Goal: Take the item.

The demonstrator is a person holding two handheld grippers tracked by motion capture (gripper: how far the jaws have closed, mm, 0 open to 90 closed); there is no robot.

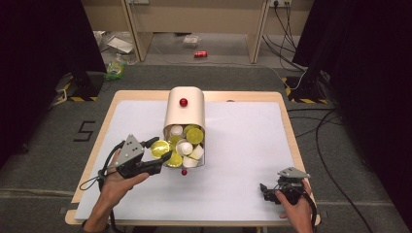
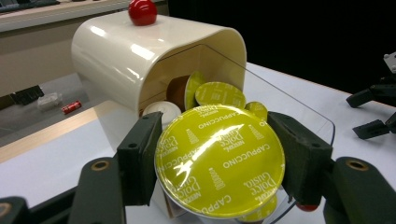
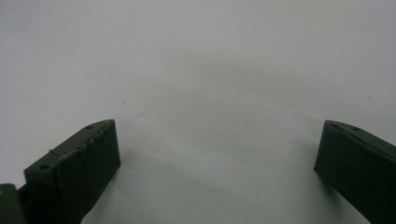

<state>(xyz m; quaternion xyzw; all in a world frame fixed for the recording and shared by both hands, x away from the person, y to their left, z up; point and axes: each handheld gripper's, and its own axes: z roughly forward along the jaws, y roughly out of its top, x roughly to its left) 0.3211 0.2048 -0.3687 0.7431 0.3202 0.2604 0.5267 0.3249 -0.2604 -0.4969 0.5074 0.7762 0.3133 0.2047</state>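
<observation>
High view: the left gripper (image 1: pixel 156 151) grasps a round yellow-green foil-lidded coffee capsule (image 1: pixel 160 148) at the mouth of the cream plastic capsule dispenser (image 1: pixel 184 114) on the white tabletop (image 1: pixel 243 145). Left gripper view: jaws clamp the capsule's rim at both sides. Right gripper view: right gripper (image 3: pixel 217 163) jaws spread wide, released, over bare tabletop.

The capsule (image 2: pixel 219 161) hides the holder's (image 2: pixel 140 51) lower contents.

Left tool (image 1: pixel 156 151) clamped, right tool (image 1: pixel 266 191) spread.
</observation>
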